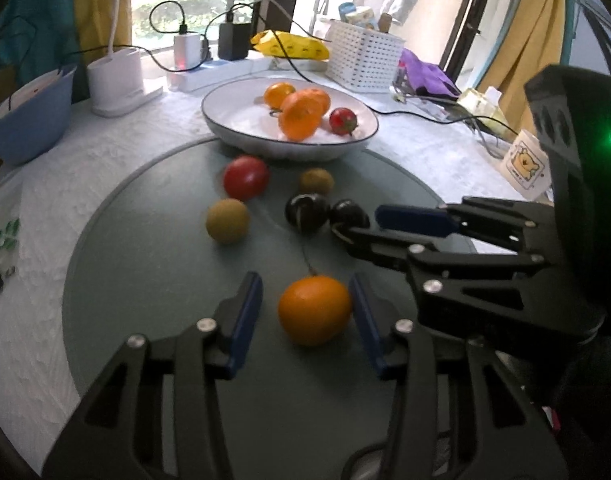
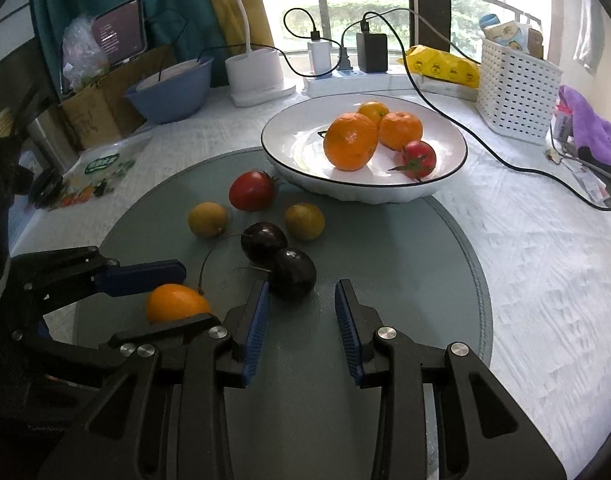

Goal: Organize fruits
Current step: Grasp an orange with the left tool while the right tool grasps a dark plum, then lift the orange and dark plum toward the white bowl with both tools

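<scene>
Left wrist view: left gripper [image 1: 305,316] brackets the near orange [image 1: 314,310], jaws not yet pressing; next, pinch and carry to the plate [image 1: 225,98].

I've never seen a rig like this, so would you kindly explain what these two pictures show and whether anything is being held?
A person holds two hand-held claws; each picture comes from a camera on one claw, looking along its fingers. The left claw straddles an orange on the round grey mat; a gap on one side suggests no grip yet. The right claw holds nothing, with two dark plums just ahead. A white bowl holds more fruit.
</scene>
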The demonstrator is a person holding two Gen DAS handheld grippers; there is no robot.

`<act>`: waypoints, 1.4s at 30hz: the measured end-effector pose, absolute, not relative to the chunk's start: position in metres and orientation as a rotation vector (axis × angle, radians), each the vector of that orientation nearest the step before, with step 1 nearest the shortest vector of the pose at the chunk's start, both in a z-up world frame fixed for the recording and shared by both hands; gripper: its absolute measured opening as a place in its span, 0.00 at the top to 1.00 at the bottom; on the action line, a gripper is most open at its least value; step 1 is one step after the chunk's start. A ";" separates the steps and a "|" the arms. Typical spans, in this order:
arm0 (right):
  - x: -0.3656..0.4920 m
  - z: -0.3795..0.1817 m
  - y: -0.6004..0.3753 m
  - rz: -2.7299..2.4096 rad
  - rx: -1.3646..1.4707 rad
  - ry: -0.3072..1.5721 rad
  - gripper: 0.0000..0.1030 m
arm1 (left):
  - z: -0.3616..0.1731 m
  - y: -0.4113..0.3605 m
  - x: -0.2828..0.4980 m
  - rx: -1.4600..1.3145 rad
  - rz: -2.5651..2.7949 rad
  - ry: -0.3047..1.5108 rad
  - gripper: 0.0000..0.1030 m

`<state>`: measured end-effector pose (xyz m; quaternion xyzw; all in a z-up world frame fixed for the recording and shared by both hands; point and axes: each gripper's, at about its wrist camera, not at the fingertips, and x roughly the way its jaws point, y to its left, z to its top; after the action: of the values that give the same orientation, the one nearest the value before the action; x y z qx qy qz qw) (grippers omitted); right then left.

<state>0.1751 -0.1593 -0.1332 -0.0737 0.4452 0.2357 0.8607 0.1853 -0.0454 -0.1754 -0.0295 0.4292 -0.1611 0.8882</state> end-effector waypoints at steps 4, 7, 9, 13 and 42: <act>0.178 -0.134 -0.155 0.503 -0.166 0.938 0.66 | -0.174 -0.047 0.185 -0.050 -0.354 0.882 0.65; 0.180 -0.136 -0.151 0.504 -0.179 0.940 0.66 | -0.173 -0.045 0.184 -0.046 -0.358 0.879 0.65; 0.180 -0.136 -0.148 0.508 -0.182 0.940 0.66 | -0.173 -0.043 0.183 -0.044 -0.353 0.879 0.65; 0.180 -0.135 -0.148 0.503 -0.183 0.936 0.71 | -0.172 -0.035 0.179 -0.048 -0.330 0.878 0.65; 0.177 -0.109 -0.177 0.498 -0.130 0.861 0.71 | -0.140 -0.033 0.194 0.009 -0.244 0.810 0.65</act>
<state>0.1770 -0.1766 -0.1091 -0.0625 0.4128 0.2385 0.8768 0.1942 -0.0330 -0.1403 0.0045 0.3930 -0.1184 0.9119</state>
